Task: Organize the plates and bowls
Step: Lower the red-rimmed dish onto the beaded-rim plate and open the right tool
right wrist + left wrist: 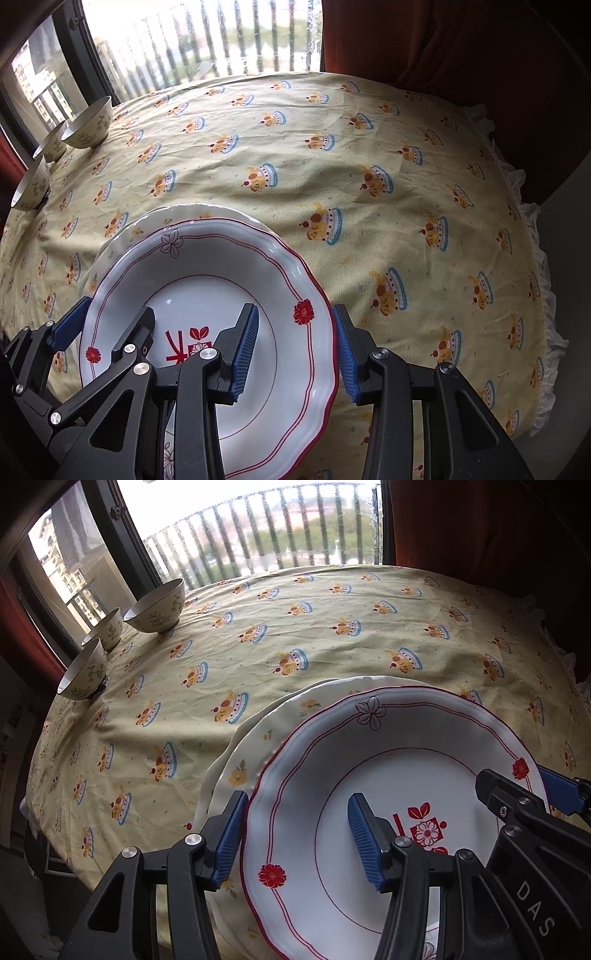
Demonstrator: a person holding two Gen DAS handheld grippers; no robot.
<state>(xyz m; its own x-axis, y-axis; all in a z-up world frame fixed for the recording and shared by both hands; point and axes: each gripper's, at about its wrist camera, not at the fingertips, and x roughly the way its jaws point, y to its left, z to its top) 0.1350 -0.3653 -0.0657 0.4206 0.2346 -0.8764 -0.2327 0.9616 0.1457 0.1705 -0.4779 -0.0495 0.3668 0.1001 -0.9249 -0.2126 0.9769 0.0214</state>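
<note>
- A table stood before a barred window (258, 535) with a dark red curtain (424, 40) to its right, covered by a yellow tablecloth (295, 638) printed with small cakes and edged on the right with a white frill (546, 295).
- The white plate (388, 760) was deep and scallop-edged, trimmed with a thin red double line, red flowers and an outlined blossom on the rim, and a red motif in its well.
- It lay at the near edge of the table on top of a cream plate (251, 753) patterned with yellow fruit, whose rim showed at the left and far side.
- The left gripper (295, 834) straddled the white plate's left rim, one blue pad inside the well, one outside; the pads stood apart and whether they pressed the rim could not be told.
- The right gripper (295, 350) straddled the right rim the same way, grip likewise unclear.
- Three cream bowls (157, 609) with sprig patterns sat in a row at the far left corner; nothing could be seen inside them.
</note>
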